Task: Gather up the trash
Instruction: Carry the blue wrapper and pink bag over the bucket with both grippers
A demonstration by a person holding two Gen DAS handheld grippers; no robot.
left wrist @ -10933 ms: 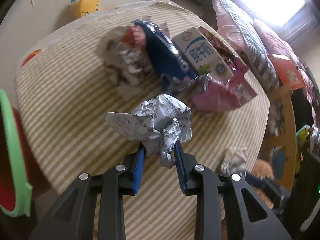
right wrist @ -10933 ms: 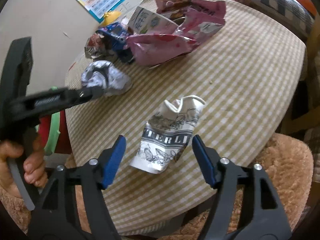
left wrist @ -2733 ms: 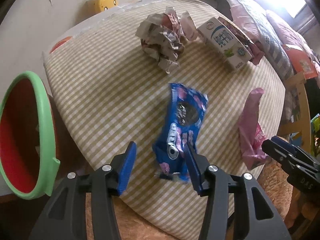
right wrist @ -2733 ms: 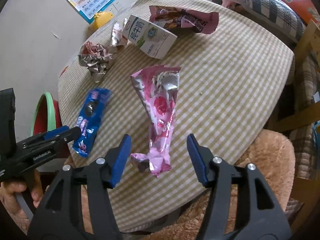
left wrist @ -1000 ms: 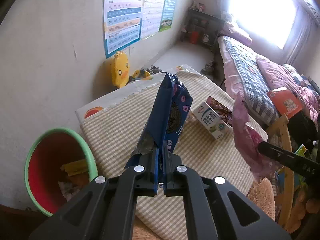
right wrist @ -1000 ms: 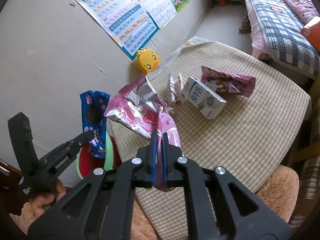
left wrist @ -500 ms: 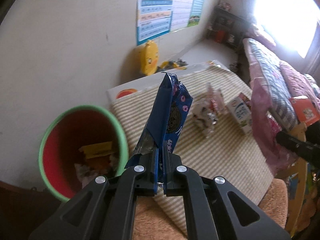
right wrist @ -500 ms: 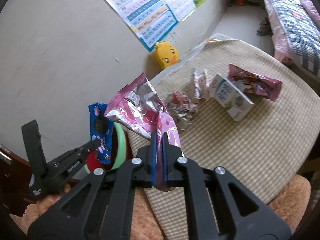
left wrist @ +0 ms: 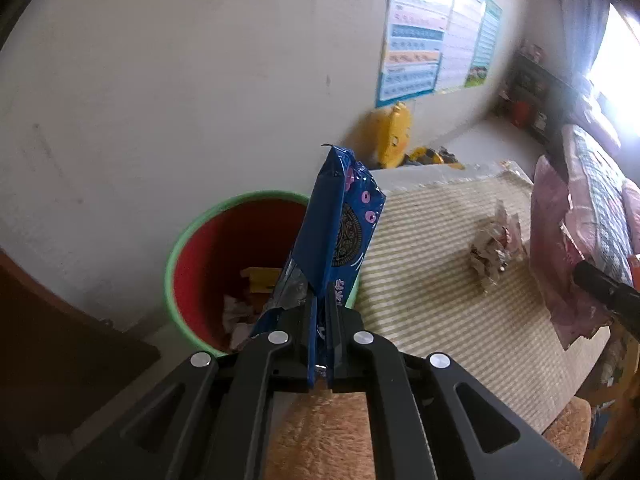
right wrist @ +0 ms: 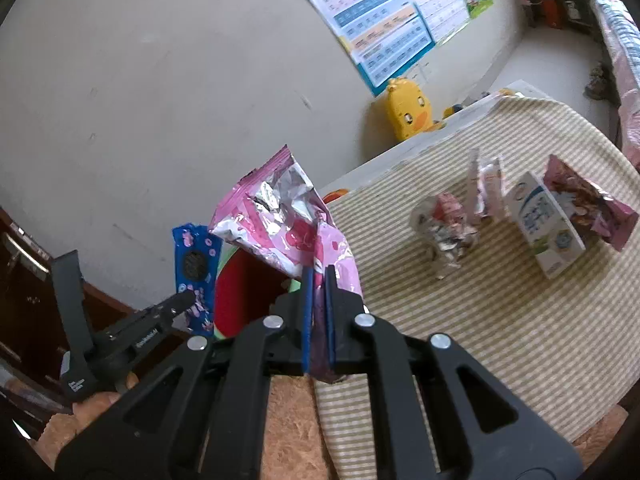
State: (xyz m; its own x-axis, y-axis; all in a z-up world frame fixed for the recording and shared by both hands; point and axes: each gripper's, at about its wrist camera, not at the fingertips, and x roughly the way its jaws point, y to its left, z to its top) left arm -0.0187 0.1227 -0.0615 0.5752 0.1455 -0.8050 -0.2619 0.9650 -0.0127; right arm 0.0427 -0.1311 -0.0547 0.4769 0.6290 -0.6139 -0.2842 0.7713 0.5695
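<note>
our left tongs (left wrist: 320, 312) pinch a blue wrapper (left wrist: 340, 224) above the bin (left wrist: 176, 256); right tongs (right wrist: 319, 284) clamp a pink bag (right wrist: 280, 216)

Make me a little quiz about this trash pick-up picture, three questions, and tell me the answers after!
1. True or false: the left gripper is shut on the blue cookie wrapper.
2. What does the right gripper hold? A) a milk carton B) the pink snack bag C) a paper cup
3. Fill in: the trash bin beside the table is red inside with a ____ rim.

Key
1. True. Its pads pinch the wrapper's lower end, in front of the bin's mouth.
2. B. The milk carton lies on the table next to the crumpled foil wad.
3. Green.
</note>
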